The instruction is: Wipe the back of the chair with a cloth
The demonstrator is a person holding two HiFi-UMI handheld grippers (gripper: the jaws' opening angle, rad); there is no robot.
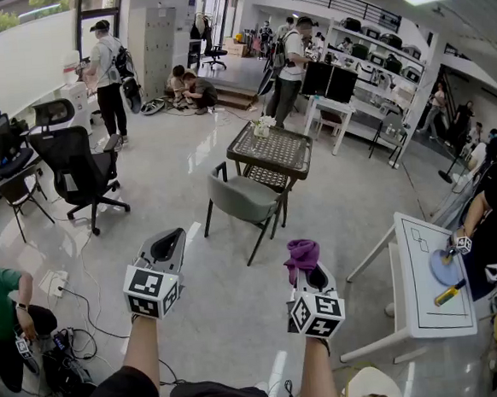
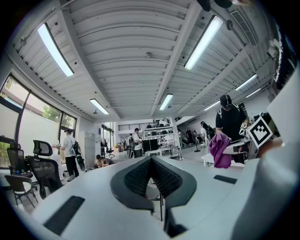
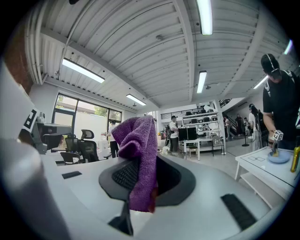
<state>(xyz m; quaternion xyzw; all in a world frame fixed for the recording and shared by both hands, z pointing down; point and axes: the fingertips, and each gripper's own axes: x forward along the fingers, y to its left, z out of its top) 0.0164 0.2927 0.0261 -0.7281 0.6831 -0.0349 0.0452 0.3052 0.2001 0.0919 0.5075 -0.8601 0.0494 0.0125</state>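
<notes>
My right gripper (image 1: 311, 274), low in the frame, squeezes a soft, fuzzy purple cloth (image 1: 301, 252). My left gripper (image 1: 170, 241) beside it is pinched closed on nothing. The gray chair (image 1: 242, 197) with thin dark legs stands in the middle, well apart, so I think I must carry the cloth to its back next.

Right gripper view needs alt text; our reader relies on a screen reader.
The right gripper is shut on a purple cloth that sticks up between its jaws. Beyond is a bright workroom, with office chairs on the left and a white table on the right.
</notes>
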